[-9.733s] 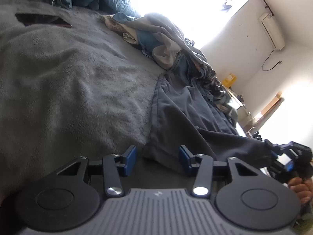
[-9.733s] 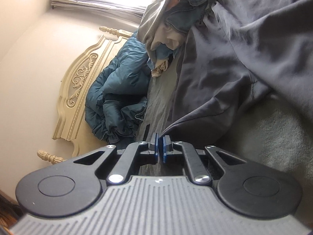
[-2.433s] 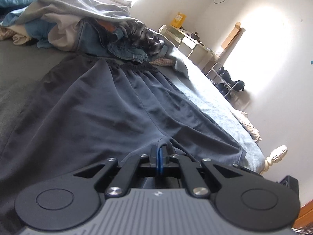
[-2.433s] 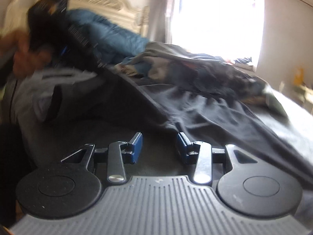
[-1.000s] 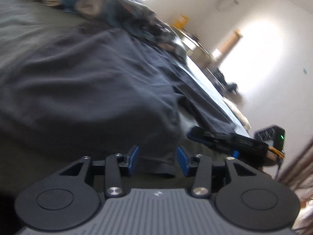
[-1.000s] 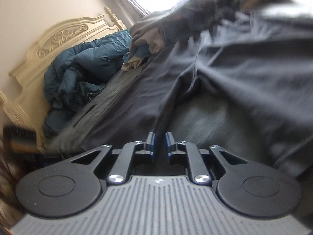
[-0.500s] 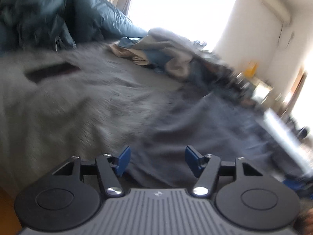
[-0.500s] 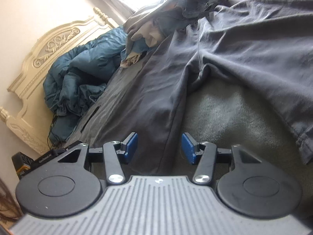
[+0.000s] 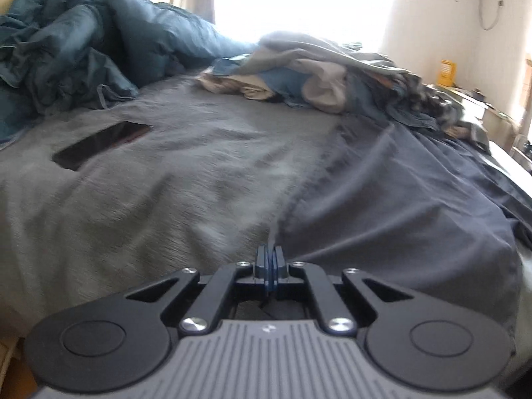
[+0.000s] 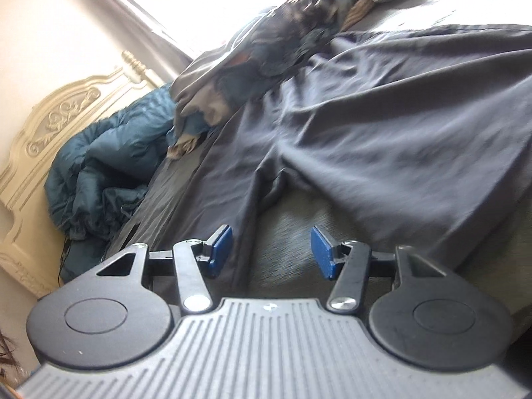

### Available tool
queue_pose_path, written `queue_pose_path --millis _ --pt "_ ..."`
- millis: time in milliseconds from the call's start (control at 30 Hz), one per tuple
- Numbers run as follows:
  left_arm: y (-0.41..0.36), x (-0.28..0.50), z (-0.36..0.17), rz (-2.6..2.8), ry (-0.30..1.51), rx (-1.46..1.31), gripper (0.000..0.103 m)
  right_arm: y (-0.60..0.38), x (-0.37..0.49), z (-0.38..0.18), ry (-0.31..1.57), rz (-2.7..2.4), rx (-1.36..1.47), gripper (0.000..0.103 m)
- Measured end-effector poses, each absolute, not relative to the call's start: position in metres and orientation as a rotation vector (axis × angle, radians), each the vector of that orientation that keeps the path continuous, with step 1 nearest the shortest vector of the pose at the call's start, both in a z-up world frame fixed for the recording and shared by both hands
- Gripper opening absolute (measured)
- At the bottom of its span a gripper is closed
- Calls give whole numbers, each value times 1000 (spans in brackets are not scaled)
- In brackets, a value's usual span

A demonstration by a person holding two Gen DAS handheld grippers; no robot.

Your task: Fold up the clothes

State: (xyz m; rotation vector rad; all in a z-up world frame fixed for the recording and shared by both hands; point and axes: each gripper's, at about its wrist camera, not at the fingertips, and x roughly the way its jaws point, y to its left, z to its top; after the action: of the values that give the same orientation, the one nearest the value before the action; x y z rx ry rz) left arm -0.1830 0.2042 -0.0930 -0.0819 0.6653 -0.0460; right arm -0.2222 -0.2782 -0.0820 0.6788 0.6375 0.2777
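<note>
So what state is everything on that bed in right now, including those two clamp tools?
Left gripper: shut, pinching the dark trousers' edge.
Right gripper: open, empty, a trouser edge between its fingers.
Dark trousers: spread out, wrinkled, unfolded.
Clothes pile: heaped, unfolded.
Teal duvet: bunched up.
Phone: lying flat, screen dark.

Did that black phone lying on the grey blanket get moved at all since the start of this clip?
Cannot tell. The black phone lies flat on the grey blanket, near the teal duvet, as it did at the start, but the camera itself has swung, so a small shift could hide.
</note>
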Motion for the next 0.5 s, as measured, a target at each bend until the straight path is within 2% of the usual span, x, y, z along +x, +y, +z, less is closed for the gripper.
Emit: queue_pose_path --millis 133,200,233,267,500 --pt "197 -181 -91 -5 692 -20 10 -297 -230 -85 617 214 656 52" --pt "188 -186 -84 21 659 13 24 -302 -235 -85 611 167 584 53" --pt "183 -189 -80 36 640 25 37 -303 -238 -84 607 149 529 53" --pt "179 -193 -74 50 614 30 44 -302 -241 -83 602 134 469 56" --pt "117 -204 -49 -83 525 13 50 -282 -245 -87 539 132 -58 59"
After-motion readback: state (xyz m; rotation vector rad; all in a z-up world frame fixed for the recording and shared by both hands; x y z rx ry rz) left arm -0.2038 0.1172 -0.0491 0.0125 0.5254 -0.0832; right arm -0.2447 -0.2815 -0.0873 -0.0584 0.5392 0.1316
